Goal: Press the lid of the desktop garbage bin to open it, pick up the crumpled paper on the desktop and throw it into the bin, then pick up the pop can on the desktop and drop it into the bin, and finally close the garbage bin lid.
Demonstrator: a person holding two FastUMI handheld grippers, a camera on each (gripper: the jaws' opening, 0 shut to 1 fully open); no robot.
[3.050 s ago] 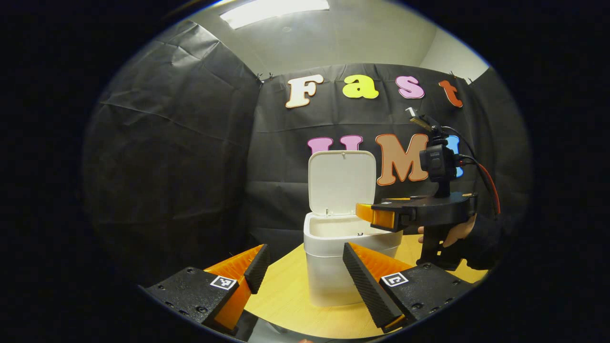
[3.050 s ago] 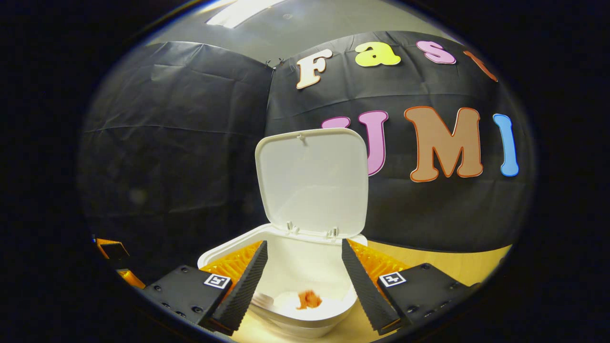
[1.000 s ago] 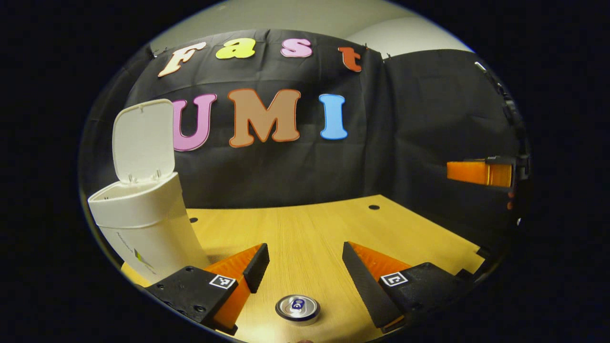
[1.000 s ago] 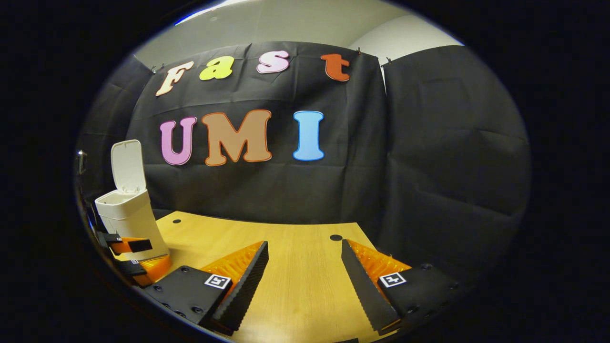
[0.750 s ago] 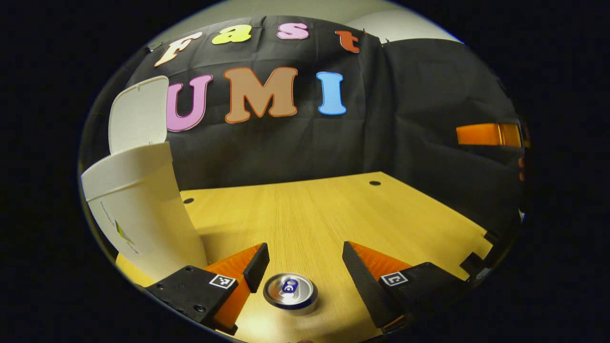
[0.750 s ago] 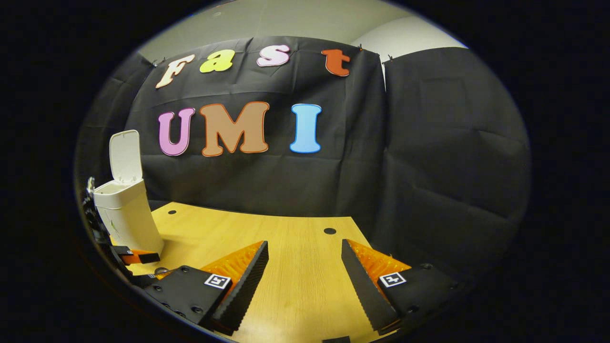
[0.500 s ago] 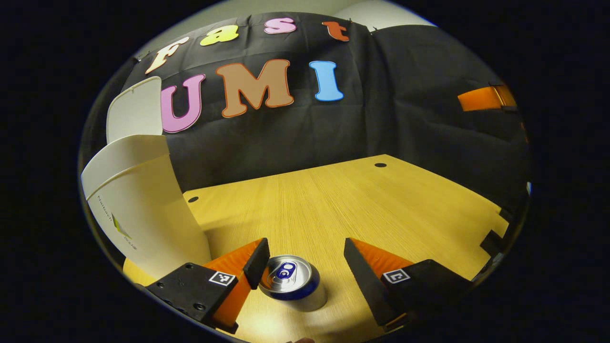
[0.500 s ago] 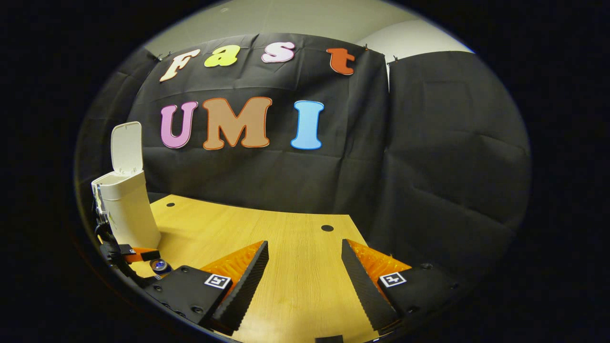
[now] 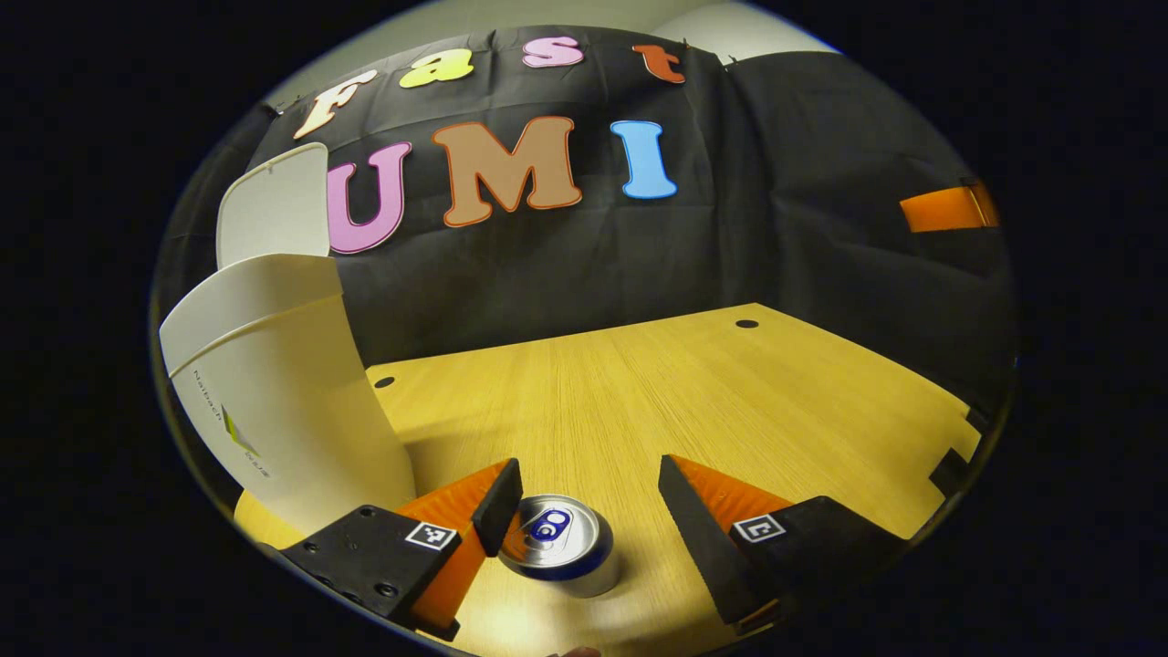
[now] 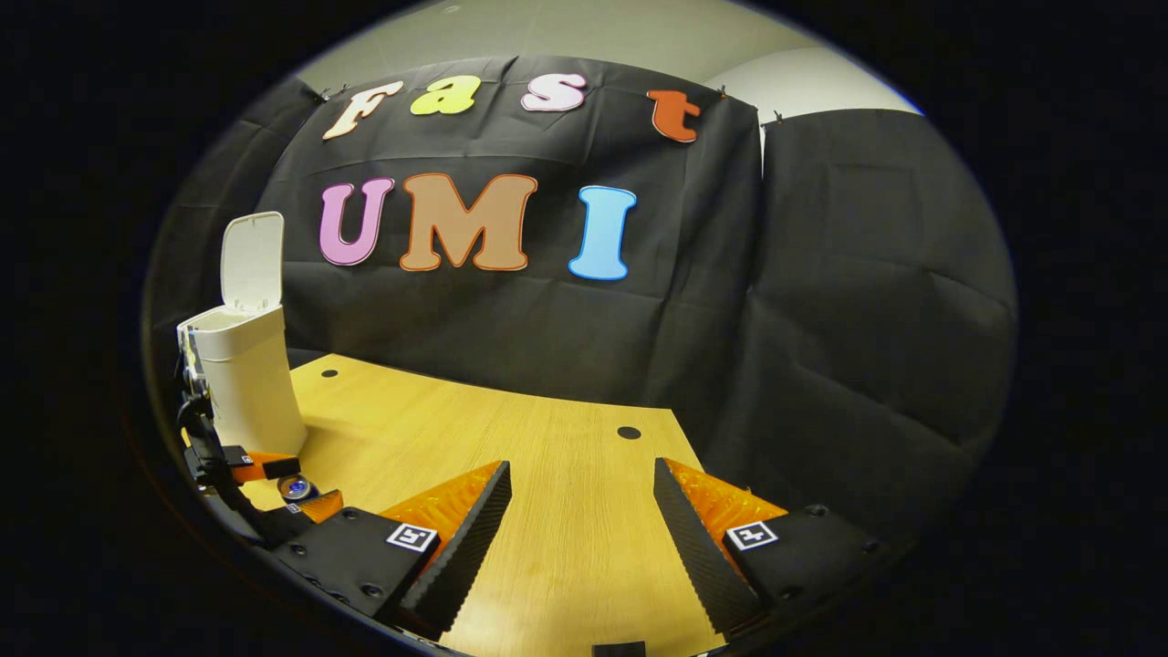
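Looking at the surface: a pale wooden tabletop [image 9: 639, 392] with fine grain, lit warm, a few small dark round holes [image 9: 746, 324] set into it.
Room: black cloth wall [image 9: 803, 210] hangs creased behind the table, a strip of pale ceiling [image 10: 584, 32] above it.
Bin: the white garbage bin [image 9: 283, 401] stands at the table's left, lid [image 9: 274, 205] flipped up and upright; in the right gripper view it sits far off by the left edge [image 10: 246, 392].
Can: the pop can [image 9: 557, 547] stands upright on the table, silver top up, between the left tongs and touching or nearly touching the left-hand finger.
Left gripper [image 9: 584, 511]: fingers apart, straddling the can, the right-hand finger well clear of it.
Right gripper [image 10: 579, 520]: fingers spread wide over bare wood, holding nothing; it pokes in at the right edge of the left gripper view.
Crumpled paper: cannot tell where it lies.
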